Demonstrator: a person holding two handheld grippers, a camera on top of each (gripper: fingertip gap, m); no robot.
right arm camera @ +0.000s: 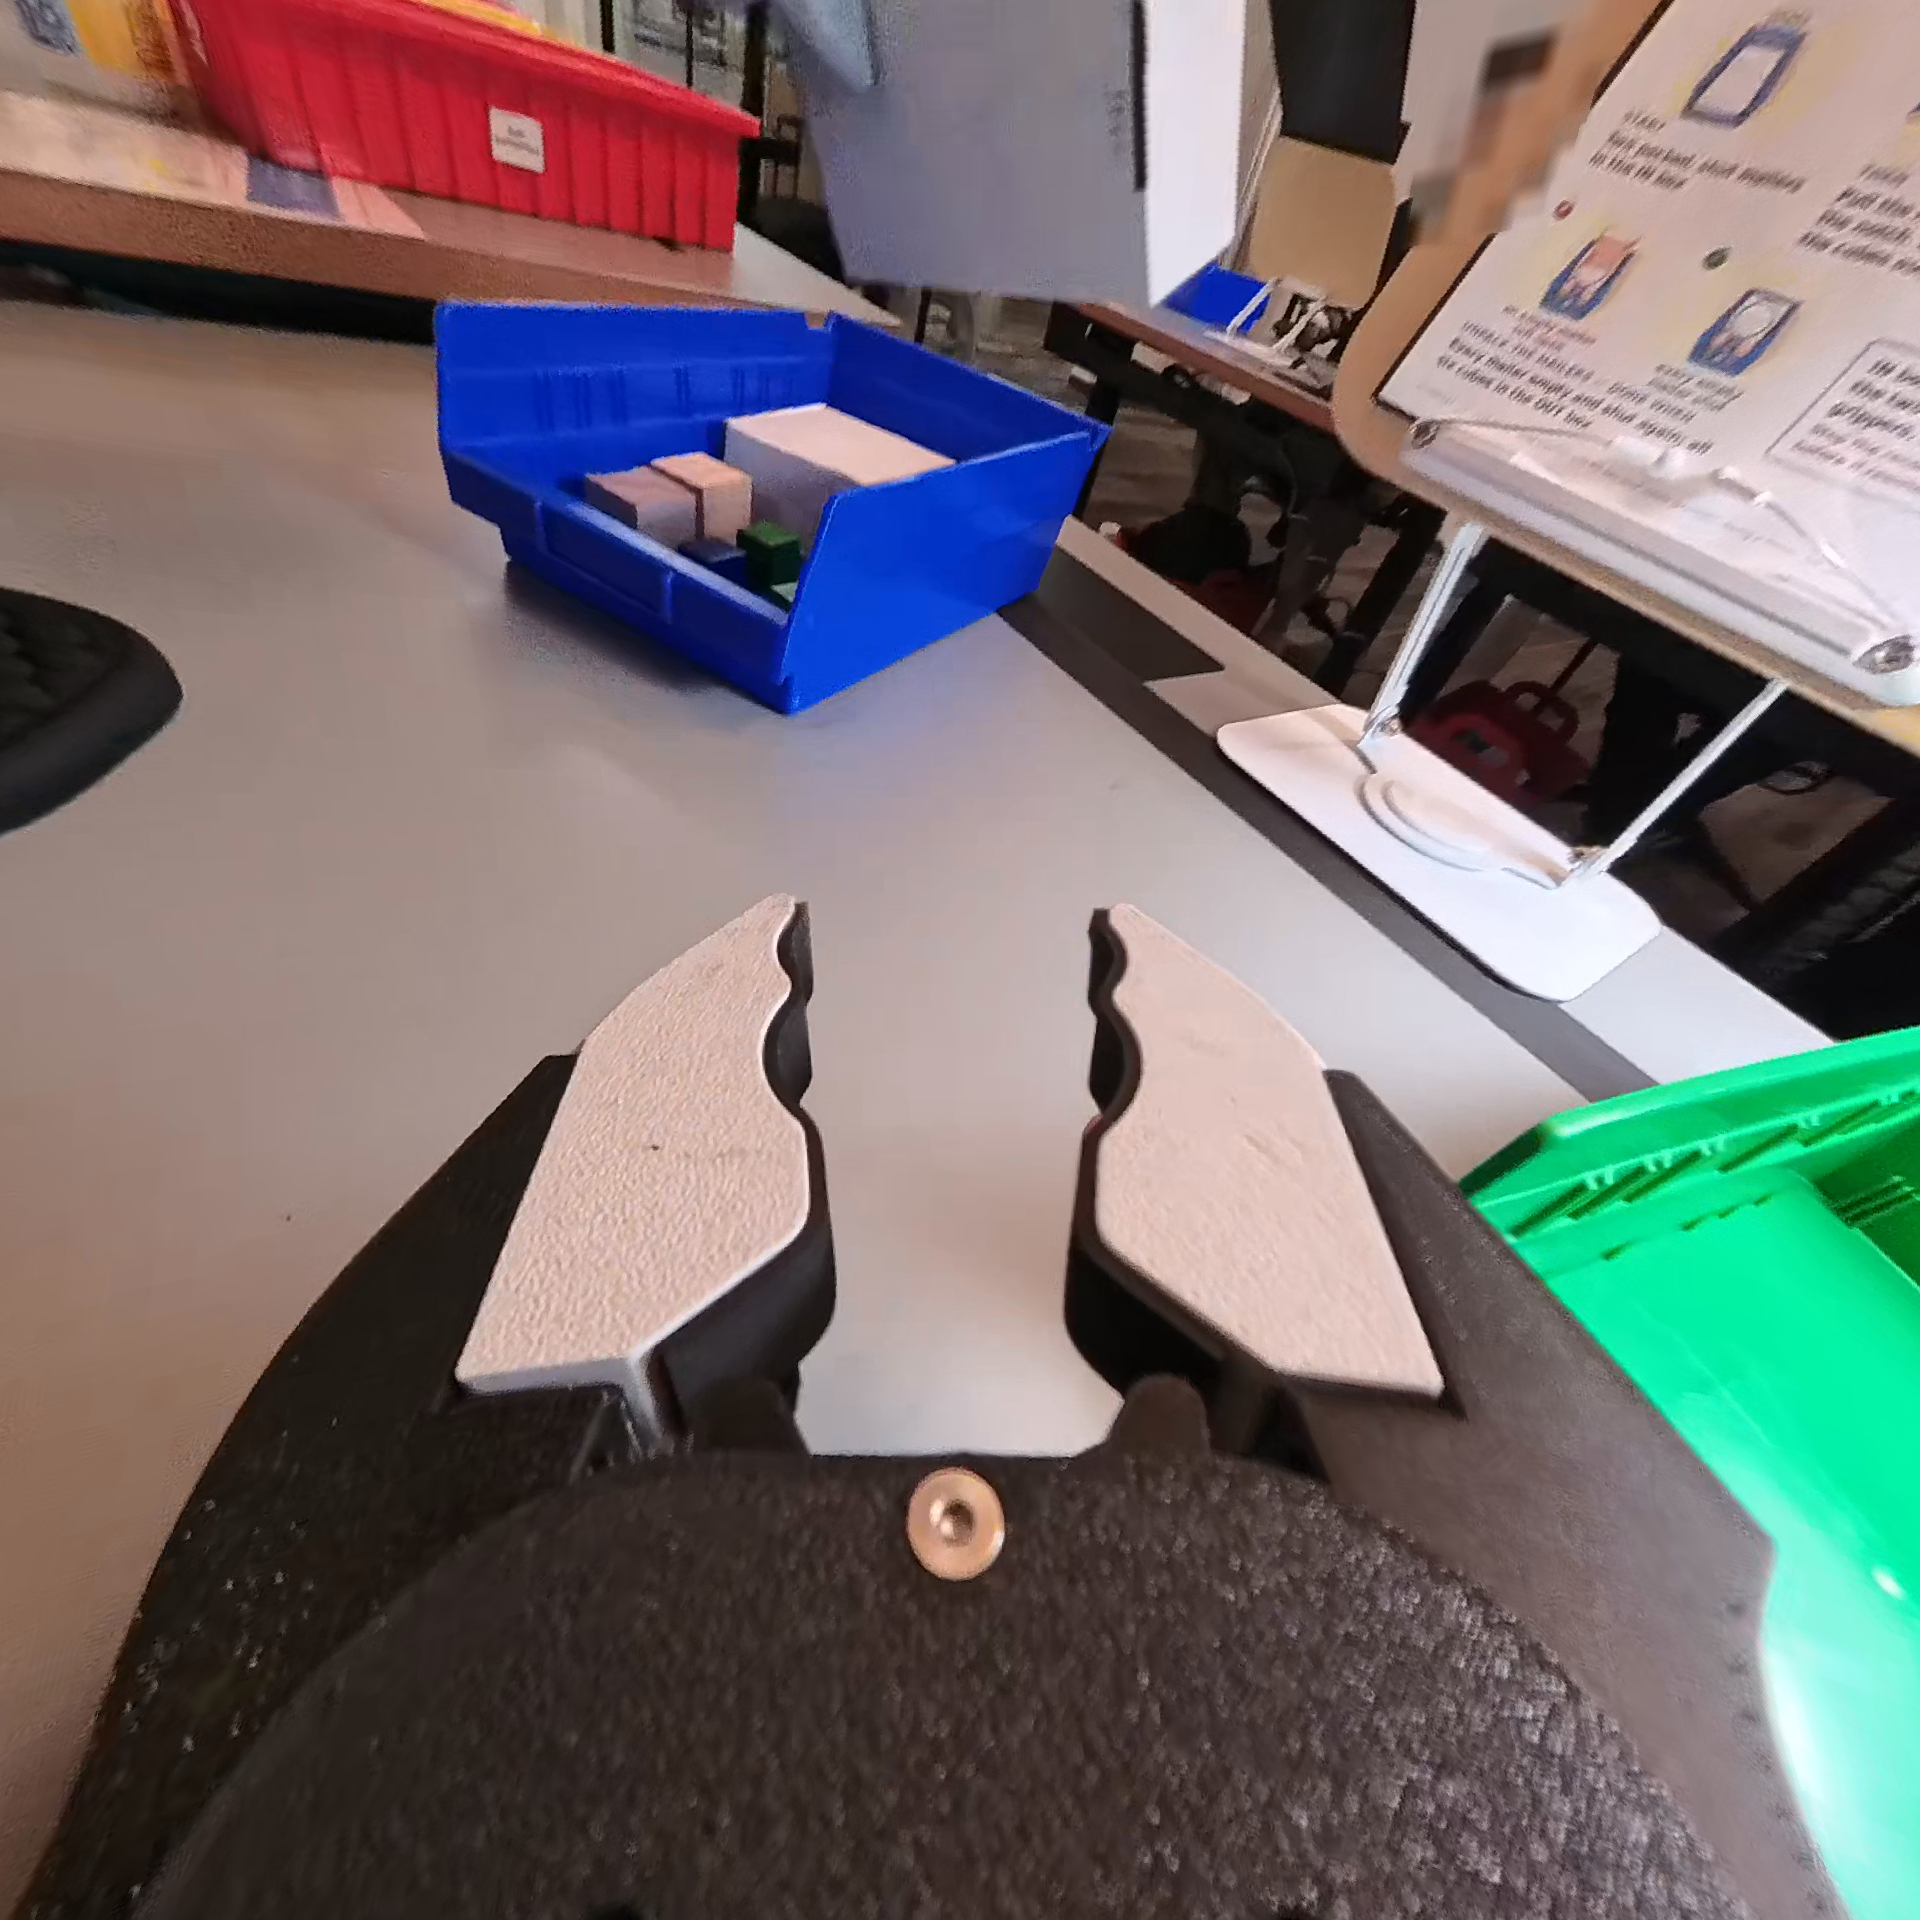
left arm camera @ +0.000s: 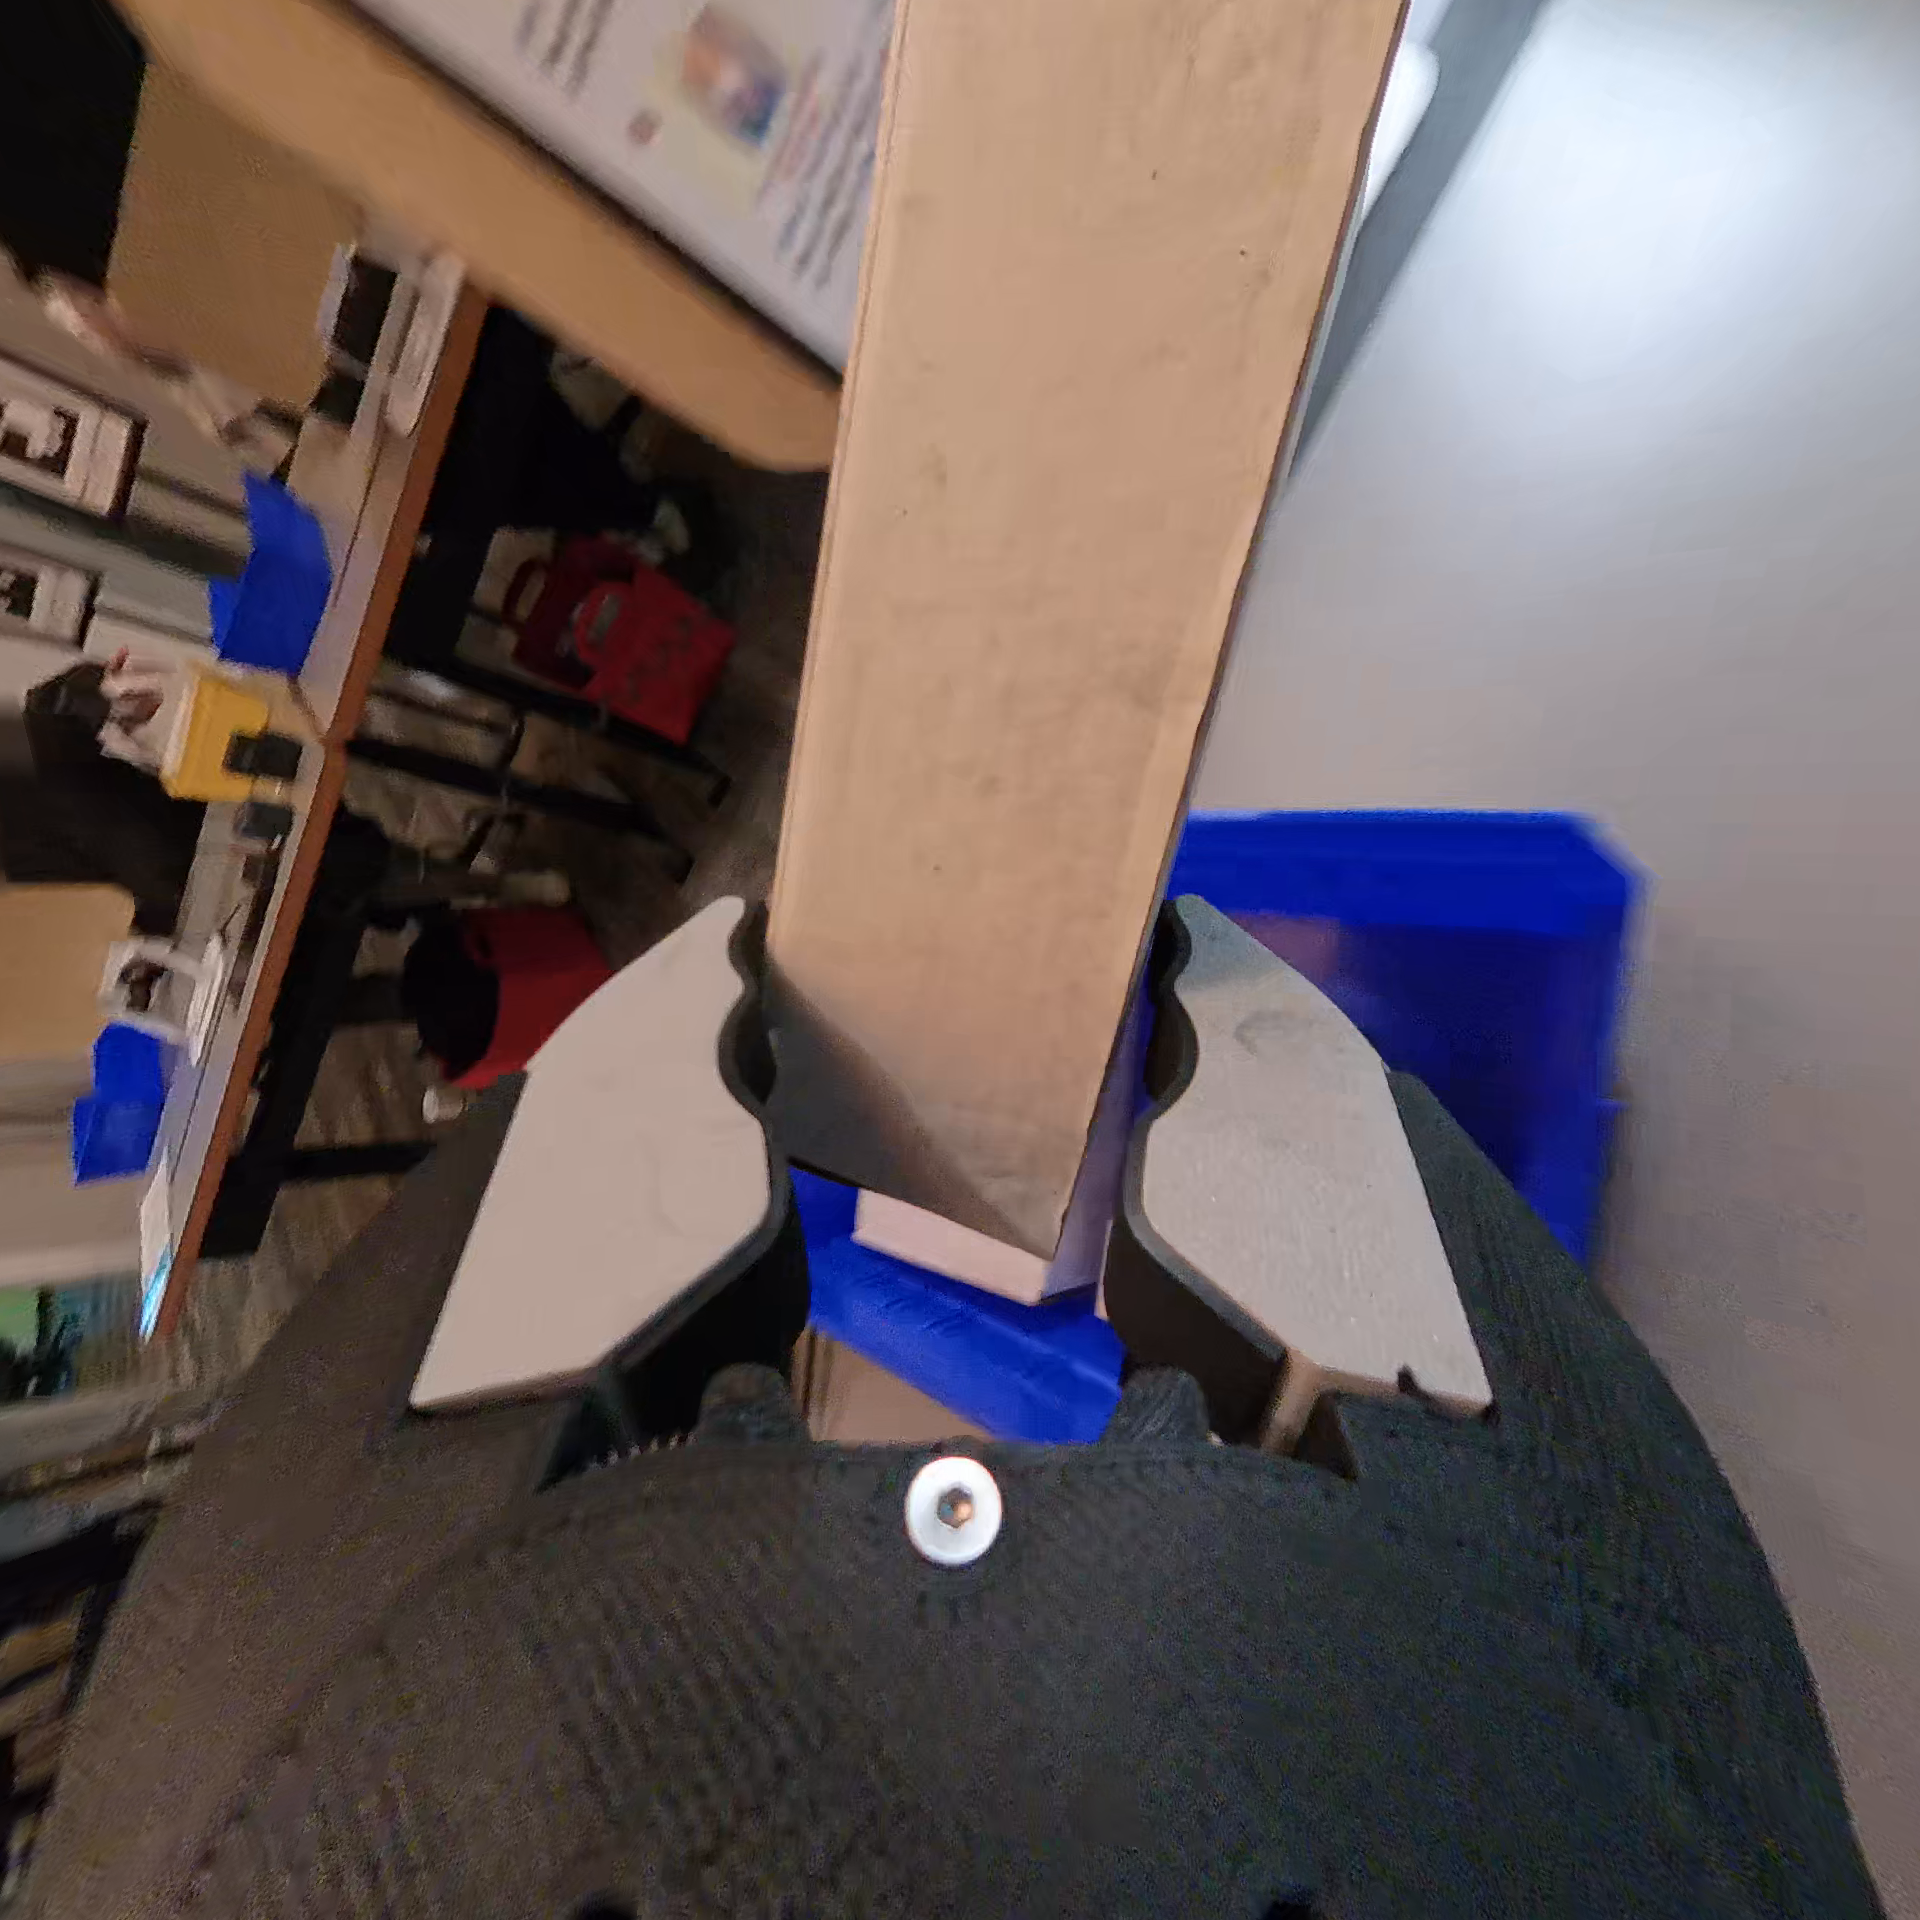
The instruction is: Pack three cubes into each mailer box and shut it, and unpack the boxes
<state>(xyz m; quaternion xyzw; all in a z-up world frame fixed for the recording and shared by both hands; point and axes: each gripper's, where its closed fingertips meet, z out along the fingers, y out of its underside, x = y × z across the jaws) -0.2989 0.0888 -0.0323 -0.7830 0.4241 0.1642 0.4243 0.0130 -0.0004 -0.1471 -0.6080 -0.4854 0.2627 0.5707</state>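
My left gripper (left arm camera: 961, 914) is shut on a mailer box (left arm camera: 1049, 582), brown on the face toward the camera, and holds it in the air above the blue bin (left arm camera: 1455, 935). In the right wrist view the same box (right arm camera: 987, 145) shows white and blurred, hanging over the blue bin (right arm camera: 935, 582). That bin holds another white mailer box (right arm camera: 831, 457), two pale wooden cubes (right arm camera: 675, 494), and small green (right arm camera: 771, 545) and blue cubes. My right gripper (right arm camera: 948, 920) is open and empty, low over the grey table (right arm camera: 520, 831).
A green bin (right arm camera: 1714, 1299) sits close at my right gripper's right. A white stand with an instruction sheet (right arm camera: 1662, 312) is at the table's right edge. A red bin (right arm camera: 468, 114) rests on a far table. A black rounded object (right arm camera: 62, 707) lies at the left. The grippers' ends are close to 35 cm from one another. The black rounded object (right arm camera: 62, 707) sits 30 cm or so from the ends of my right fingers.
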